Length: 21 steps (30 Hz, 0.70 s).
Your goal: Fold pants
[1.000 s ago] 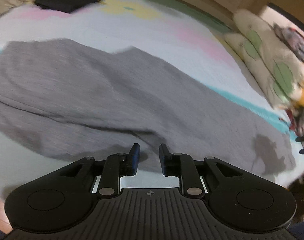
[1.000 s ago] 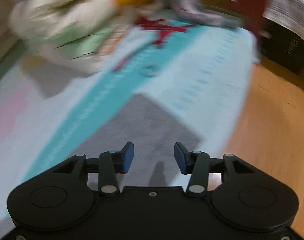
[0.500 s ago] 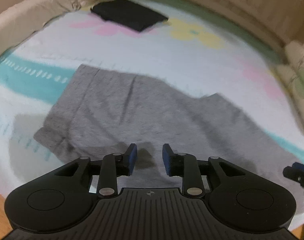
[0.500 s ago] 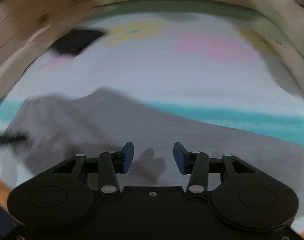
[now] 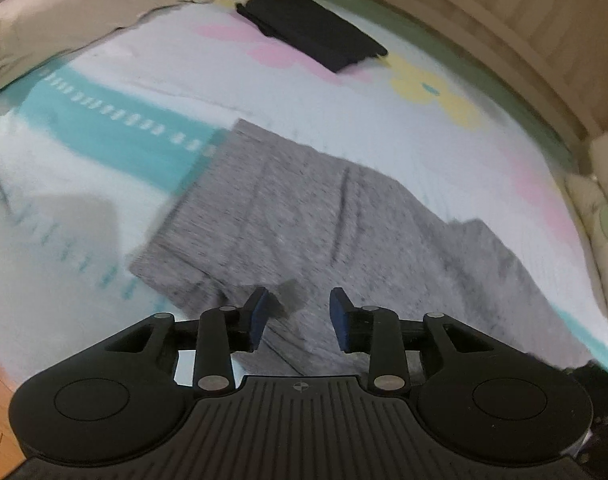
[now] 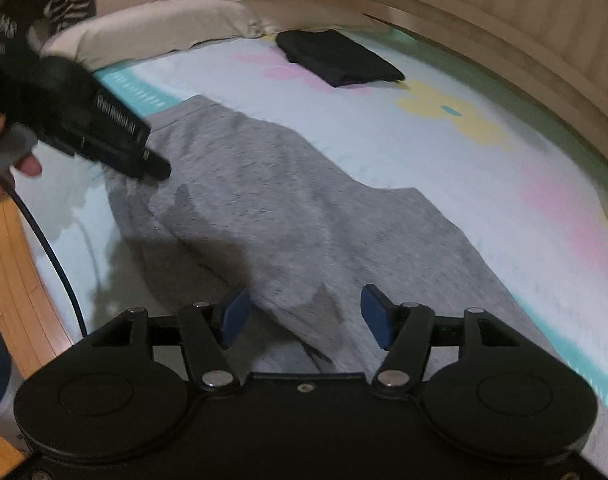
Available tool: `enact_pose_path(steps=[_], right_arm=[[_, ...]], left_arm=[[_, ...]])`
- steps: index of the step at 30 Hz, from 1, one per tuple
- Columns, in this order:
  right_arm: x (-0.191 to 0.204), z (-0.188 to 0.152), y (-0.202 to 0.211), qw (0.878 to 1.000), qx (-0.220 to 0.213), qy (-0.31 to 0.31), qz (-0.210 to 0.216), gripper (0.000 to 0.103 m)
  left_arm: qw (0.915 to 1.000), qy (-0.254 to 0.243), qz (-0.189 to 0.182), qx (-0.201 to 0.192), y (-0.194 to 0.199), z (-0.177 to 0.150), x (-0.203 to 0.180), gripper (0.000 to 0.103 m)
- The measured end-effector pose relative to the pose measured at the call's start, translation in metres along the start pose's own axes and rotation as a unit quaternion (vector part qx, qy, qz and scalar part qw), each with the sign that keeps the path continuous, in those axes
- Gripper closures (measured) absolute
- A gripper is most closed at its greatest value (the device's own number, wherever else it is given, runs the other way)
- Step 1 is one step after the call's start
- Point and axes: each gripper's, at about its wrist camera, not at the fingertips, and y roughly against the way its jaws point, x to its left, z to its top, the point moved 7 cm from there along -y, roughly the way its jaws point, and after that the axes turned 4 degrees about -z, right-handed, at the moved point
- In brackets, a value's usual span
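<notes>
Grey pants (image 5: pixel 304 216) lie spread on the bed, one leg folded over the other; they also show in the right wrist view (image 6: pixel 288 208). My left gripper (image 5: pixel 299 312) is open and empty, just above the near edge of the pants by the waistband end. It also shows in the right wrist view (image 6: pixel 156 166), held in a hand over the left end of the pants. My right gripper (image 6: pixel 304 316) is open and empty above the pants' near fold.
A folded dark garment (image 5: pixel 311 32) lies at the far side of the bed, also in the right wrist view (image 6: pixel 337 58). A beige pillow (image 5: pixel 76 20) is at the far left, patterned pillows (image 5: pixel 607 216) at the right. Wooden floor (image 6: pixel 20 272) borders the bed.
Both grippers have swung left toward the waistband end of the pants. The right view turned from the pant cuff and floor to the whole garment. Both jaws have opened a little wider.
</notes>
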Motion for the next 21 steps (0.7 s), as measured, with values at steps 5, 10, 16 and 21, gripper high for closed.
enact_pose_path(steps=[5, 10, 16, 21], right_arm=[[0.021, 0.000, -0.016, 1.000, 0.005, 0.028, 0.009, 0.039], [0.033, -0.001, -0.033, 0.996, 0.000, 0.078, -0.047, 0.097], [0.000, 0.017, -0.030, 0.998, 0.030, -0.062, 0.013, 0.096], [-0.009, 0.021, -0.024, 0.996, 0.025, -0.079, 0.019, 0.095]], left_arm=[[0.9990, 0.039, -0.017, -0.013, 0.005, 0.009, 0.014, 0.050], [0.9977, 0.046, -0.048, -0.010, 0.007, 0.006, 0.005, 0.050], [0.9943, 0.051, -0.093, 0.014, 0.003, -0.007, -0.012, 0.049], [0.9863, 0.090, -0.127, 0.054, -0.015, -0.020, -0.021, 0.036]])
